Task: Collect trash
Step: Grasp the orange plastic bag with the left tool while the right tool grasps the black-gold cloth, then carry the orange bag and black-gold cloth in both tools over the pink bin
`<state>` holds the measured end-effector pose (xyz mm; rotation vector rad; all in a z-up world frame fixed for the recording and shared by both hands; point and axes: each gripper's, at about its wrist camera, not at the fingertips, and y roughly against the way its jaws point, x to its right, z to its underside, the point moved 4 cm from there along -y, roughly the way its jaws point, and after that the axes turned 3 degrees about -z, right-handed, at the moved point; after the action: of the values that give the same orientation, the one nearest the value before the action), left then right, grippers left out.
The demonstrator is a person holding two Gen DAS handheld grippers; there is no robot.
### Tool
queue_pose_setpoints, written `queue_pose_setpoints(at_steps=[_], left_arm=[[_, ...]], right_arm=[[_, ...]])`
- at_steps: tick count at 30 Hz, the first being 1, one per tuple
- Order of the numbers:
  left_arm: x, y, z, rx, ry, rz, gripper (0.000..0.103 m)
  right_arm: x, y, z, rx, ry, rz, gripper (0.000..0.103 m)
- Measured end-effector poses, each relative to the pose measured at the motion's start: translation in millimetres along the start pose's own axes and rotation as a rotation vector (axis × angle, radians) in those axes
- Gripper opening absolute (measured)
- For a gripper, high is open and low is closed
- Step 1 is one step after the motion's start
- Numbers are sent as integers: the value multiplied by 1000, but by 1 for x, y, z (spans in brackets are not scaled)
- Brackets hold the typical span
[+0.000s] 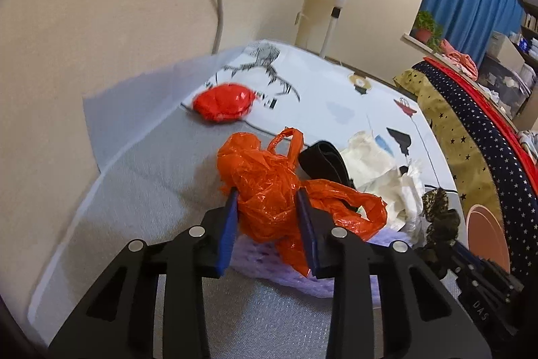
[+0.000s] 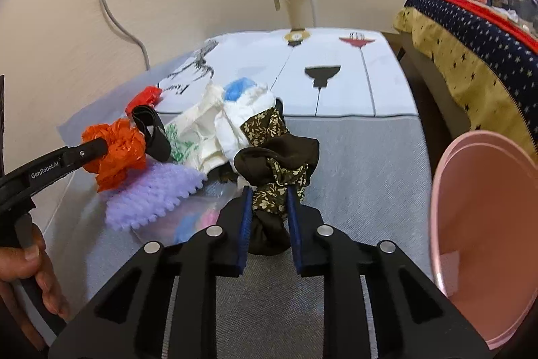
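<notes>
Trash sits heaped on the grey floor mat (image 2: 353, 164) as I work both hand-held tools from afar. My left gripper (image 1: 267, 207) is clamped on a crumpled orange plastic bag (image 1: 269, 187), its blue pads (image 1: 227, 234) pressing the bundle from both sides above a lilac knitted piece (image 2: 151, 194). My right gripper (image 2: 268, 207) pinches a dark floral cloth (image 2: 272, 177) (brown, with a pale leaf print), the fabric bunched between its narrowed fingers. Behind the cloth lie white crumpled wrappings (image 2: 232, 116) with a blue patch, and a black strap (image 2: 151, 130) curls just beside the orange bag. A red crumpled bag (image 1: 223, 103) rests apart near the wall, at the edge of the printed play mat (image 2: 336, 83). A pink bin (image 2: 487, 224) stands to the right of the cloth, tilted toward the camera as far as the fisheye lets me judge. A clear packet (image 2: 201, 214) lies under the pile's near edge.
</notes>
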<state>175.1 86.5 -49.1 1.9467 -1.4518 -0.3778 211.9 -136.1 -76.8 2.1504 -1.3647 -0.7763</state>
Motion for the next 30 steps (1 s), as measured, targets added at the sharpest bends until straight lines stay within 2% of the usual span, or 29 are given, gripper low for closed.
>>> queue_pose_setpoints(at_steps=[7, 11, 18, 30], left_arm=[[0, 22, -14, 68, -14, -22, 33], [7, 37, -19, 102, -32, 3, 33], [34, 69, -19, 163, -122, 83, 33], [70, 101, -13, 195, -174, 193, 33]], right_arm=[[5, 34, -16, 78, -3, 34, 20], [6, 53, -22, 117, 4, 52, 20], [15, 93, -32, 168, 10, 101, 20], [55, 167, -46, 205, -48, 205, 20]])
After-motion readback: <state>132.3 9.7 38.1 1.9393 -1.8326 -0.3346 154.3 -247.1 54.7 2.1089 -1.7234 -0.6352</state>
